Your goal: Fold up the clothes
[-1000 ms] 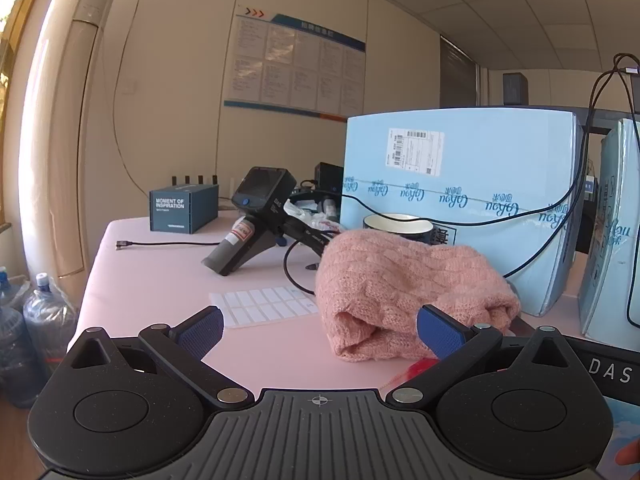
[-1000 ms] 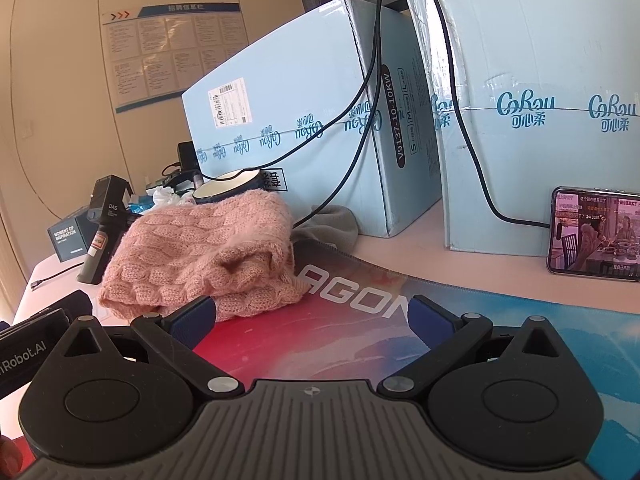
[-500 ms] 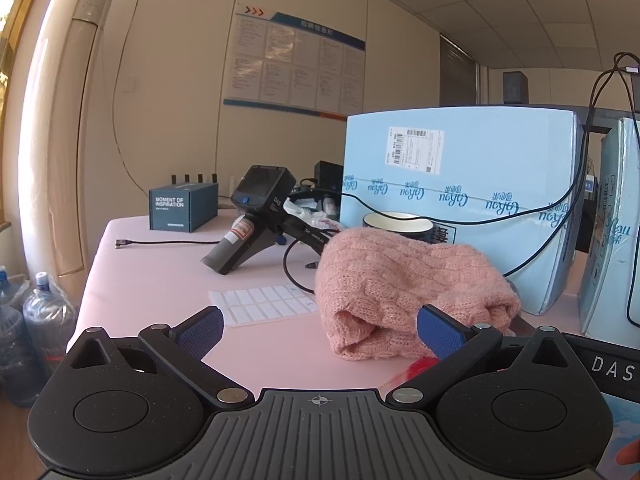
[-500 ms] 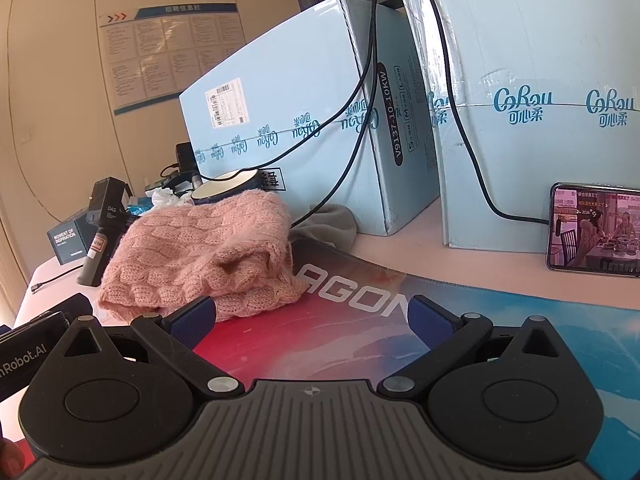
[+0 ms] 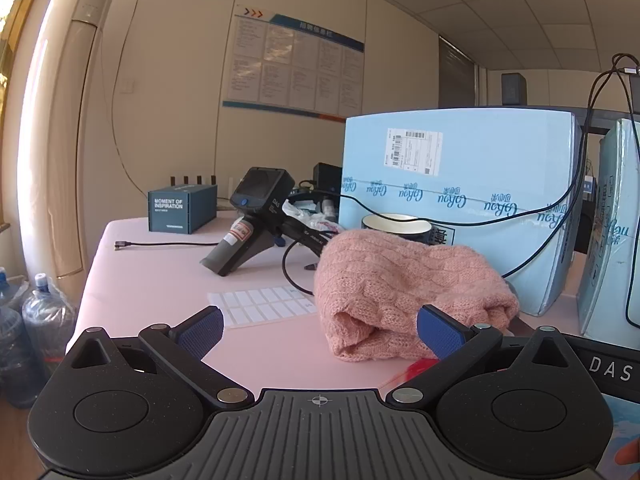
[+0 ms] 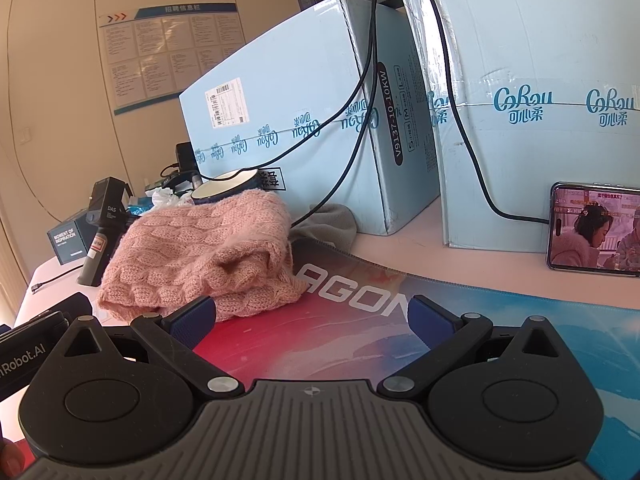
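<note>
A pink cable-knit sweater lies folded in a thick bundle on the pink table; it also shows in the right wrist view, partly on the colourful desk mat. My left gripper is open and empty, just in front of the bundle, its right blue pad close to the sweater's near edge. My right gripper is open and empty above the mat, its left pad close to the sweater's near edge.
Two light-blue cartons with black cables stand behind. A bowl, a handheld DAS device, a dark box, a label sheet, a phone and a grey cloth lie around. Water bottles stand left of the table.
The right wrist view has drifted slightly. The left gripper and the sweater have not moved. Both grippers stay open.
</note>
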A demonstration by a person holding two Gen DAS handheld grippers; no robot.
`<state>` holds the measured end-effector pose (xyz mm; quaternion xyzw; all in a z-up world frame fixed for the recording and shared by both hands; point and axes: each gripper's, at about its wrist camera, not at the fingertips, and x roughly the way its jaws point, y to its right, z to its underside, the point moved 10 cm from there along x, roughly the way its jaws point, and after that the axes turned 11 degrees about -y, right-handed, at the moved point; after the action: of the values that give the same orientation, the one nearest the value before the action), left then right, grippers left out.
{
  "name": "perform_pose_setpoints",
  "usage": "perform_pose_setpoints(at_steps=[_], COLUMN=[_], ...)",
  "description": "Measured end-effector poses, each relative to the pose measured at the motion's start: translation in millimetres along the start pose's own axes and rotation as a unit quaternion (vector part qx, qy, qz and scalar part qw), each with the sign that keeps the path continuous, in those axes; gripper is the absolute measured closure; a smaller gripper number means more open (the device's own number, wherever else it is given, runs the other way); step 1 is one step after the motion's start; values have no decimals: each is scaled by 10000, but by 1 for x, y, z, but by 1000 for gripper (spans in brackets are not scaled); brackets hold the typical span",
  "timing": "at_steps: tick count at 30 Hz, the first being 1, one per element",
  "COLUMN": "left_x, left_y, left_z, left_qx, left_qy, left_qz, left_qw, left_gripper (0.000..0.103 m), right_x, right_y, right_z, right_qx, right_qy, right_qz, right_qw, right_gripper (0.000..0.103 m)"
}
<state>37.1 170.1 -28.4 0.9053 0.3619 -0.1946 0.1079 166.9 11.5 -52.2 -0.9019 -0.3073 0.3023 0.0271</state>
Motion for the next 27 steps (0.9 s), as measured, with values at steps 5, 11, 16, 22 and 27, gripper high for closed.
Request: perform_pose_setpoints(at_steps=[5,11,16,22,27], left_x=[0,-1,-2,-2,-2], left_y=[0,0,0,0,-1], left_z=[0,0,0,0,0], left_qx=[-2,-3,-3,-2,-1], left_qy=[5,14,20,23,25], left_qz=[-1,-6,-5,-4,3], left_qw=[10000,10000,10000,10000,10000], left_gripper=[0,0,0,0,0], right_x=[0,0,0,0,0], right_y=[0,0,0,0,0], right_z=[0,0,0,0,0], right_qx=[1,1,2,4,5], right_qy=[-2,-3,-1,-2,-3], right_qz=[0,1,1,4,4], right_qw=[10000,10000,10000,10000,10000], right_gripper=[0,0,0,0,0])
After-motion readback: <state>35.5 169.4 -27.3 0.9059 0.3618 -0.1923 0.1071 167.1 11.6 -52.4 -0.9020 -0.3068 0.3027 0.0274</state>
